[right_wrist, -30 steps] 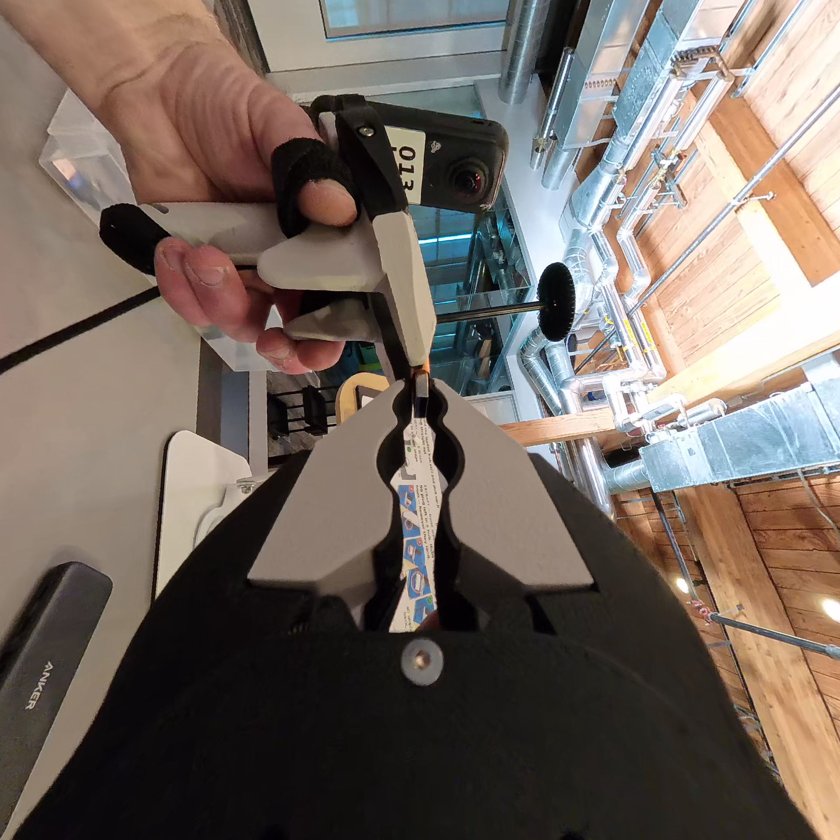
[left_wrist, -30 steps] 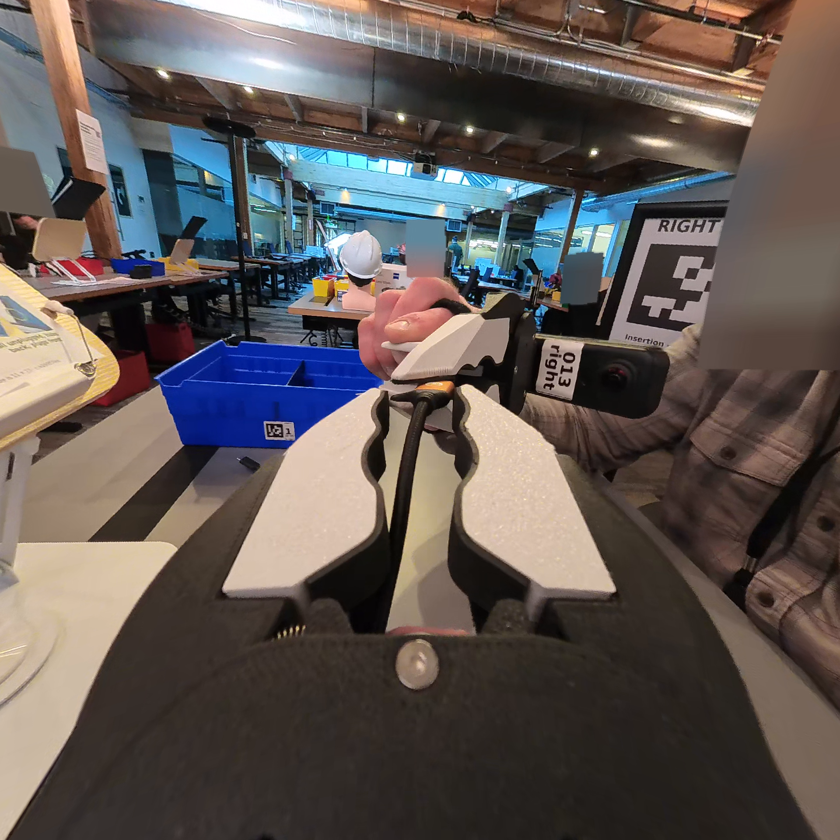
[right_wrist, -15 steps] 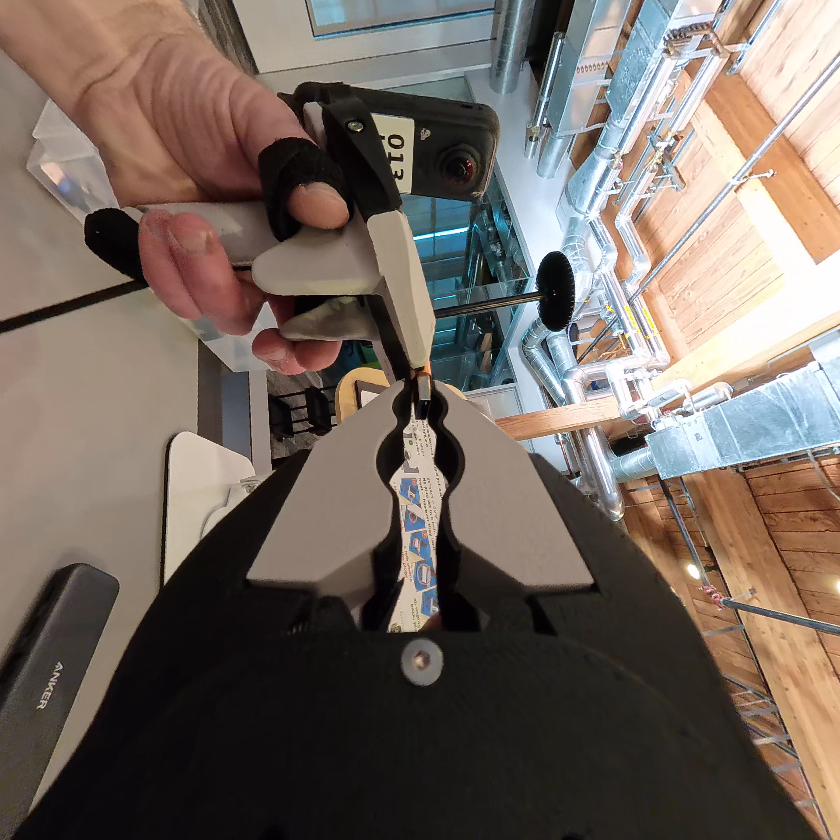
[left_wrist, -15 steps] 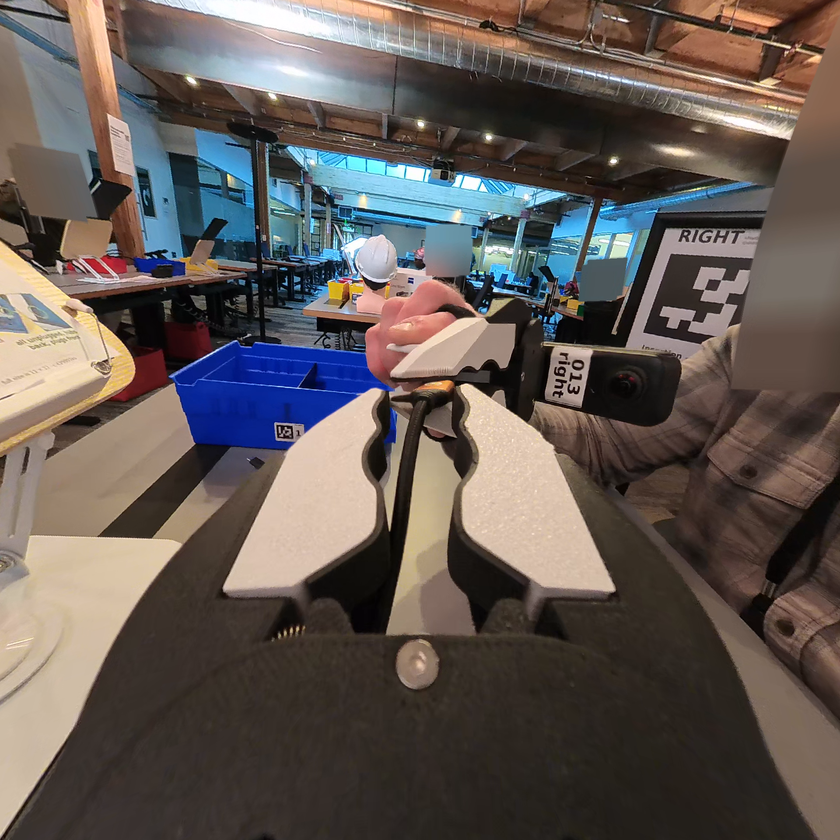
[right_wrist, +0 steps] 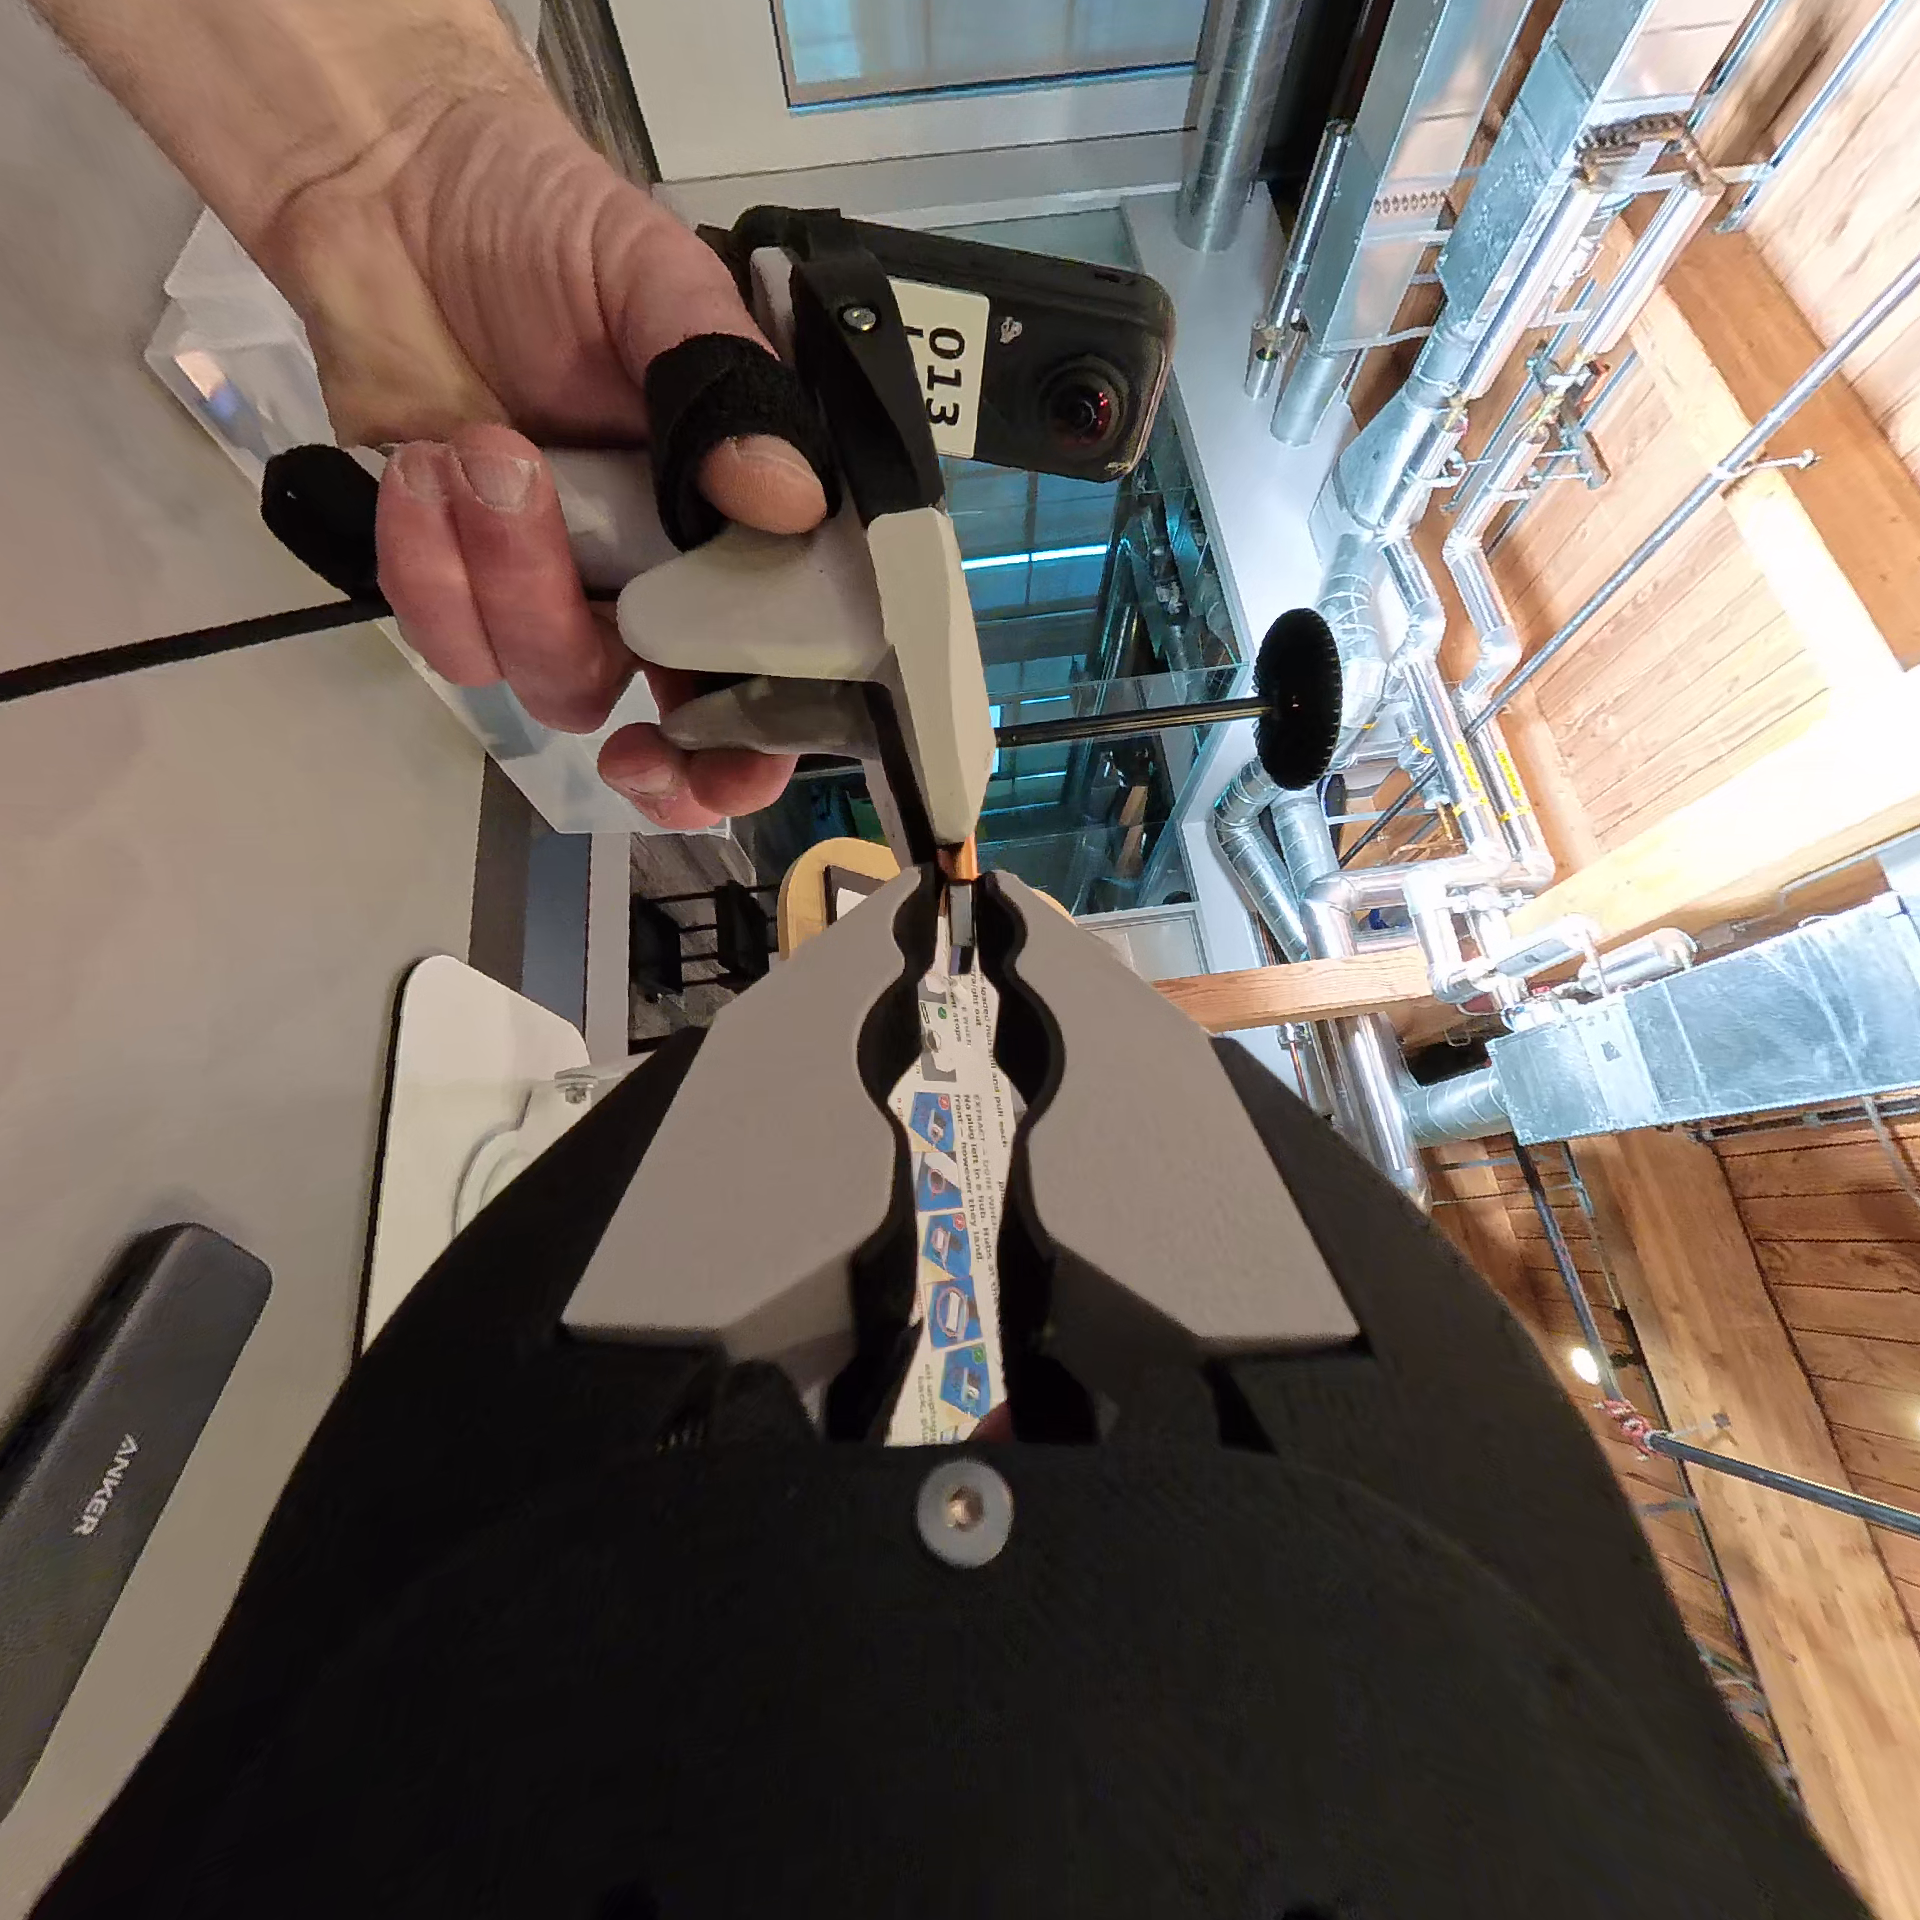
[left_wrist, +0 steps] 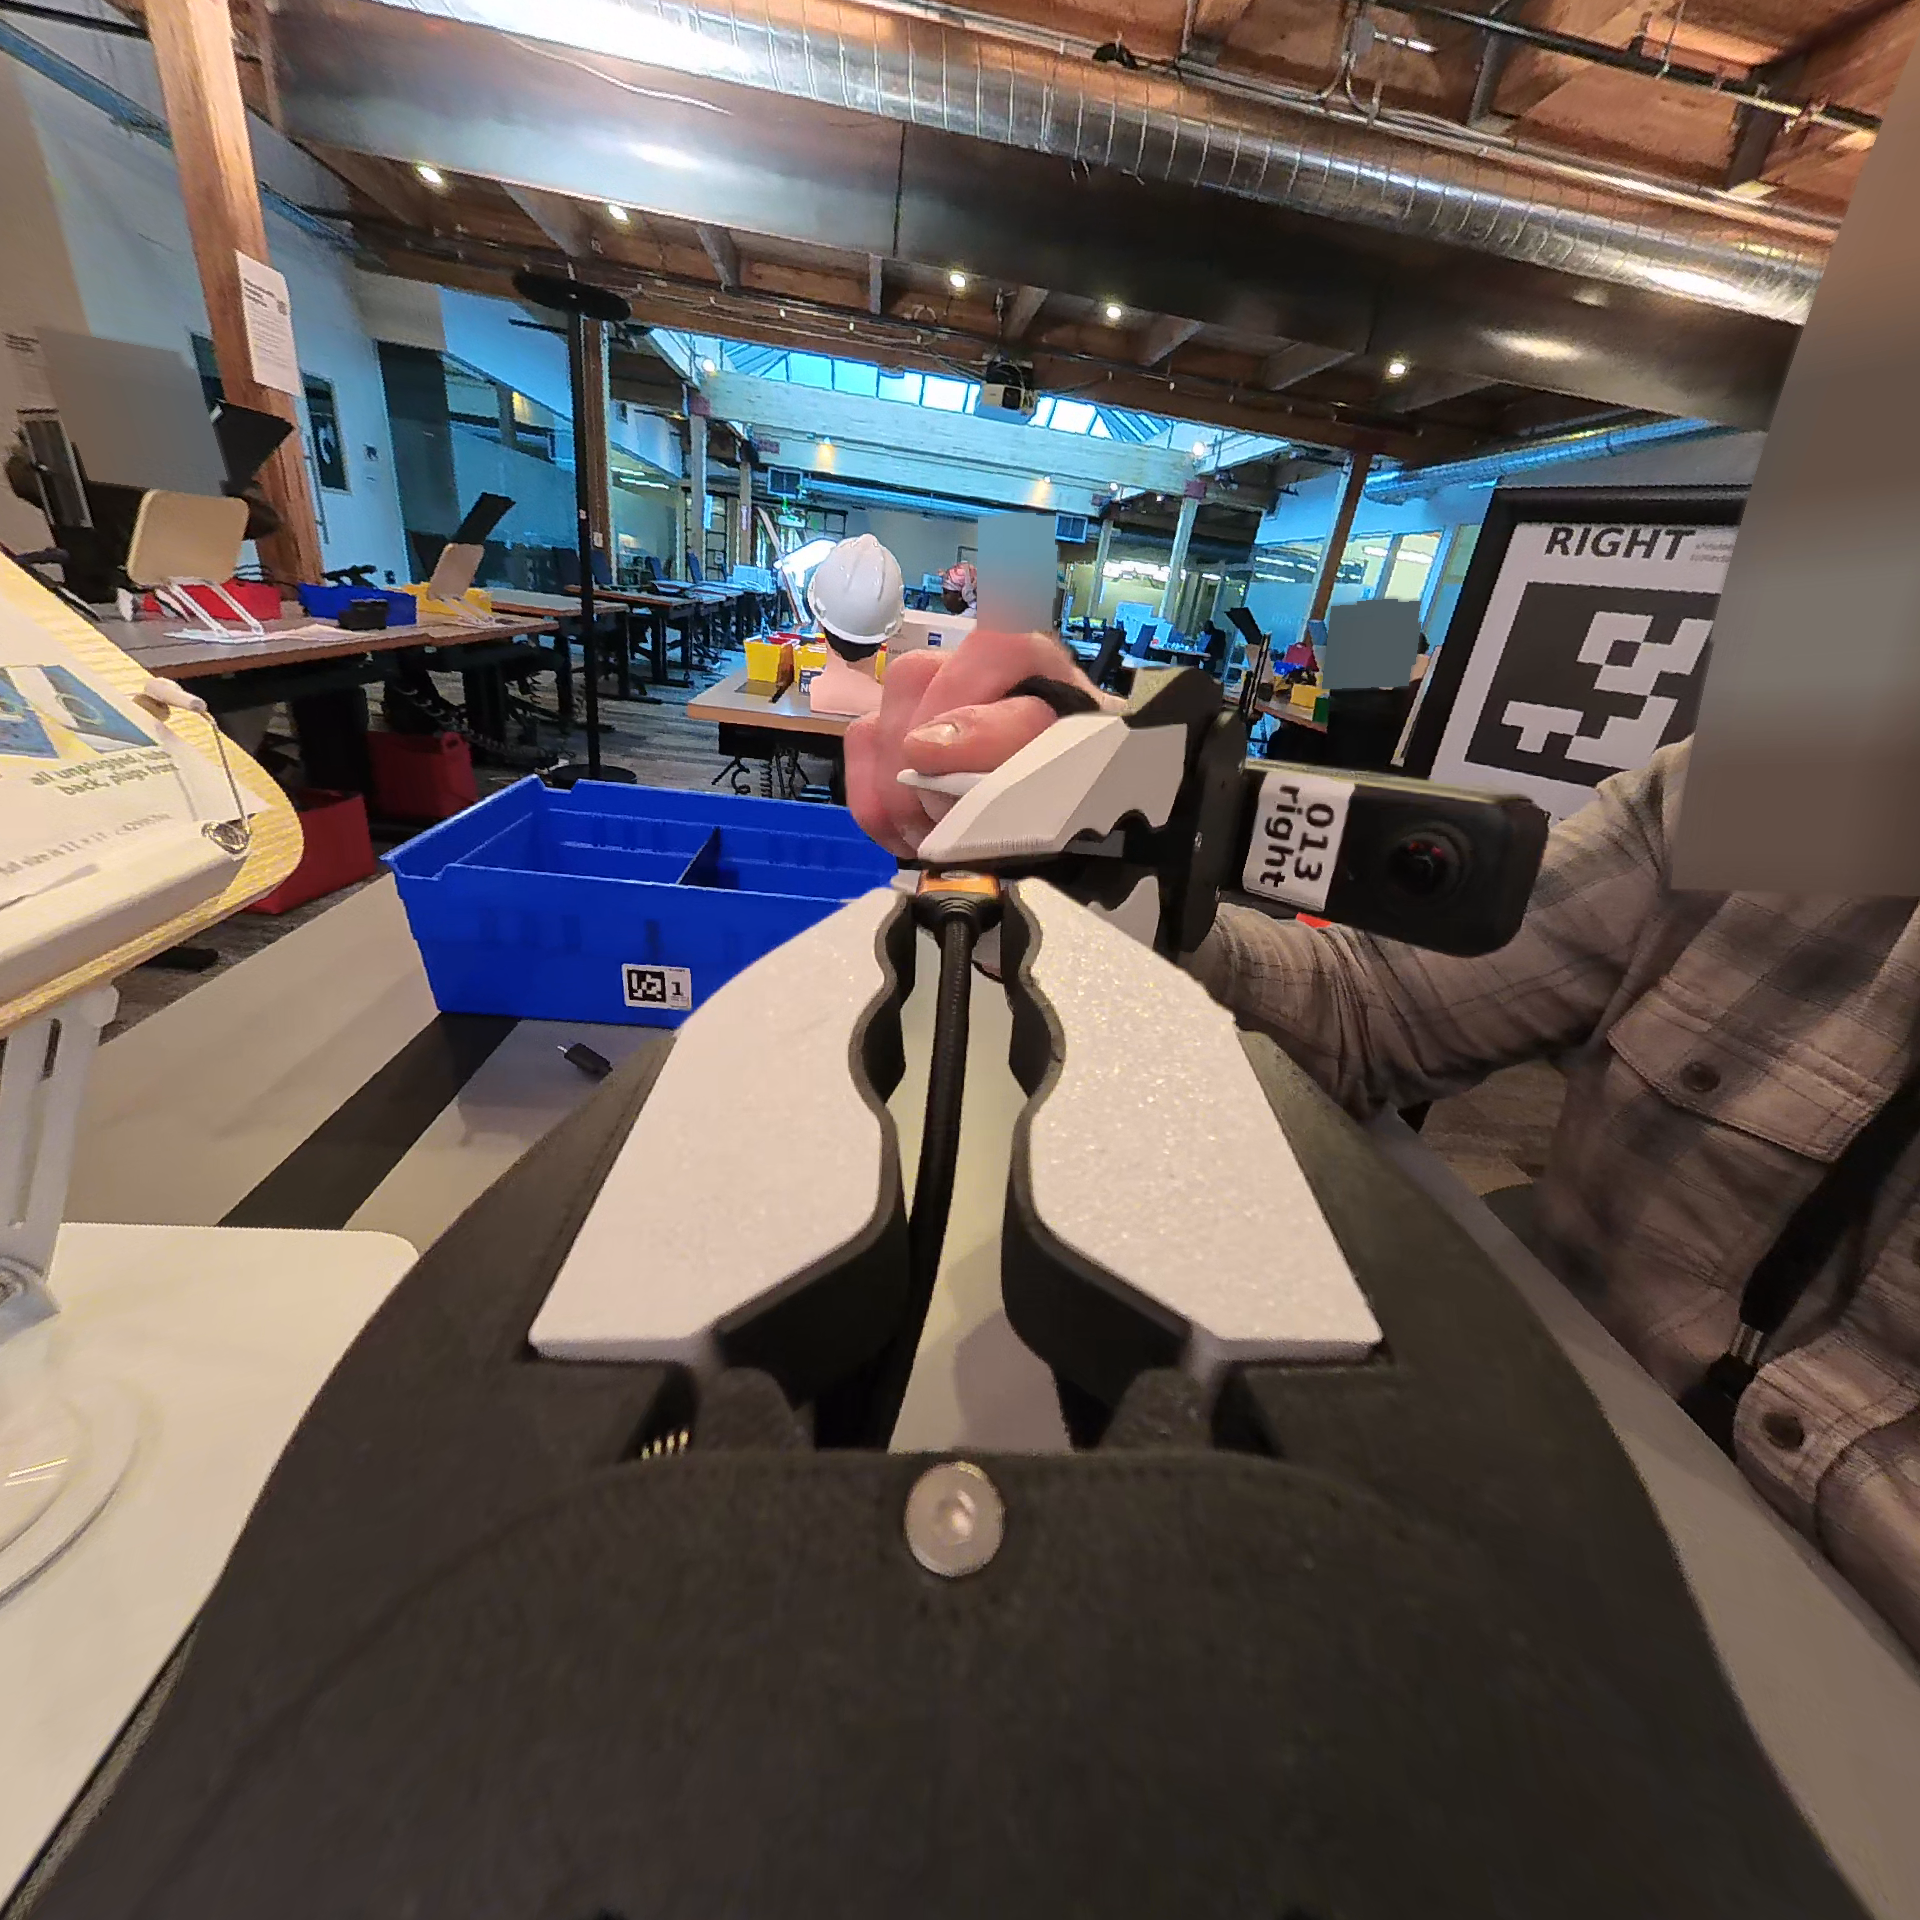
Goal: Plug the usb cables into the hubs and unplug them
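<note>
In the left wrist view my left gripper is shut on a black braided USB cable just behind its orange collar. The cable runs back between the fingers. The right gripper's white tip meets that collar from above, held by a hand. In the right wrist view my right gripper is shut on the cable's small black plug, and the left gripper's tip touches the same spot. A dark grey hub lies on the table at lower left, apart from both grippers.
A blue divided bin stands on the grey table beyond the grippers. A white stand with an instruction sheet is at the left. A person's plaid sleeve is at the right. A clear plastic box sits behind the hand. Only a small space, under 4 cm, lies between the two pairs of fingers. The dark grey hub is about equally far from each gripper, around 25 cm.
Almost nothing: both grippers stay shut on the same cable end, with only a slight wobble of the views.
</note>
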A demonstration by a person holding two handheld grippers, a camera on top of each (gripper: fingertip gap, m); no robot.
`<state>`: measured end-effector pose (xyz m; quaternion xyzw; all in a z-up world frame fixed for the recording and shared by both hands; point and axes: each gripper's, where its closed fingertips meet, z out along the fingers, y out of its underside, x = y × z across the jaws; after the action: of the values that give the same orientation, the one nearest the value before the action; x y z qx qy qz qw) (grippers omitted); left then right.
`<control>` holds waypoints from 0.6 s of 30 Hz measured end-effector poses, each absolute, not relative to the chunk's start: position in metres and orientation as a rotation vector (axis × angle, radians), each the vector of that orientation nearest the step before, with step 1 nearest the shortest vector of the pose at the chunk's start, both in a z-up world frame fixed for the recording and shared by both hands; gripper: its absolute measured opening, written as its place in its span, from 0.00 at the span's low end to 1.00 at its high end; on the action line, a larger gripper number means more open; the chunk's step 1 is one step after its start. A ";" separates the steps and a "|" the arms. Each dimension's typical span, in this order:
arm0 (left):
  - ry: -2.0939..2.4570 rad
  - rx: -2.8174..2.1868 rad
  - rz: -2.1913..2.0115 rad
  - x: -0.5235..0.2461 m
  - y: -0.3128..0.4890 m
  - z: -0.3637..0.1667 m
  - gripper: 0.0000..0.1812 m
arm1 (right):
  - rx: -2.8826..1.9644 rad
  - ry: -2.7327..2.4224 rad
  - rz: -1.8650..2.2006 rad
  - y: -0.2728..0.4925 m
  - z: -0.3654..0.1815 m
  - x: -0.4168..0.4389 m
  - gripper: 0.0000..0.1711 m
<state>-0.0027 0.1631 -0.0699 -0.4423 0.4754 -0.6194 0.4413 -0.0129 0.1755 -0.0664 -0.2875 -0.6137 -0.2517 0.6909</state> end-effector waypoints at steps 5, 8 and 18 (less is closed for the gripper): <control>1.155 -1.077 -1.508 -0.003 0.165 -0.065 0.09 | -0.657 -1.366 -0.568 0.176 -0.065 -0.012 0.03; 1.153 -1.087 -1.477 0.000 0.166 -0.067 0.09 | -0.662 -1.364 -0.577 0.177 -0.064 -0.011 0.03; 1.152 -1.082 -1.436 0.003 0.167 -0.066 0.09 | -0.660 -1.371 -0.604 0.178 -0.064 -0.008 0.02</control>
<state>0.0026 0.1667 -0.0662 -0.4439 0.4728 -0.5892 0.4820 -0.0079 0.1777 -0.0644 -0.2944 -0.6116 -0.2693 0.6832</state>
